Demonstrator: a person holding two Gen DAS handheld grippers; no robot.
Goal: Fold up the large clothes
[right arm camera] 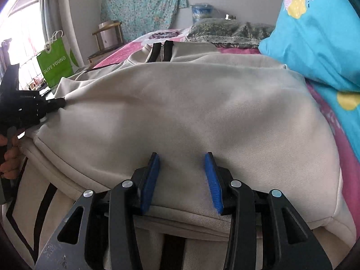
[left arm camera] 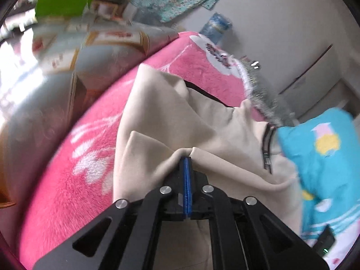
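A green paper bag [right arm camera: 56, 65] with white letters is seen standing at the left, near the window; what is inside it cannot be told. A blue-wrapped container [right arm camera: 200, 12] is seen behind the bed, against the wall, and its content cannot be told either.

The cream sweatshirt [right arm camera: 191, 103] is spread on the pink blanket [left arm camera: 67, 168] of the bed, with its black zipper collar [right arm camera: 163, 50] at the far side. A blue pillow [right arm camera: 315, 45] with yellow figures is placed just beside the sweatshirt, at its right side.

The left tool [left arm camera: 186, 157] is seen closed, and a pinch of the cream cloth is clamped between its blue pads [left arm camera: 186, 180]. The cloth is pulled up into a small peak at the tips. In the right wrist view this same tool [right arm camera: 60, 102] is seen at the left edge of the sweatshirt, gripping its corner, and a hand [right arm camera: 10, 157] is partly seen under it on the handle.

The right tool [right arm camera: 182, 157] is directed down over the near edge of the sweatshirt. Its blue pads [right arm camera: 150, 180] are held apart, and the cloth is lying between and under them, not pressed by them.
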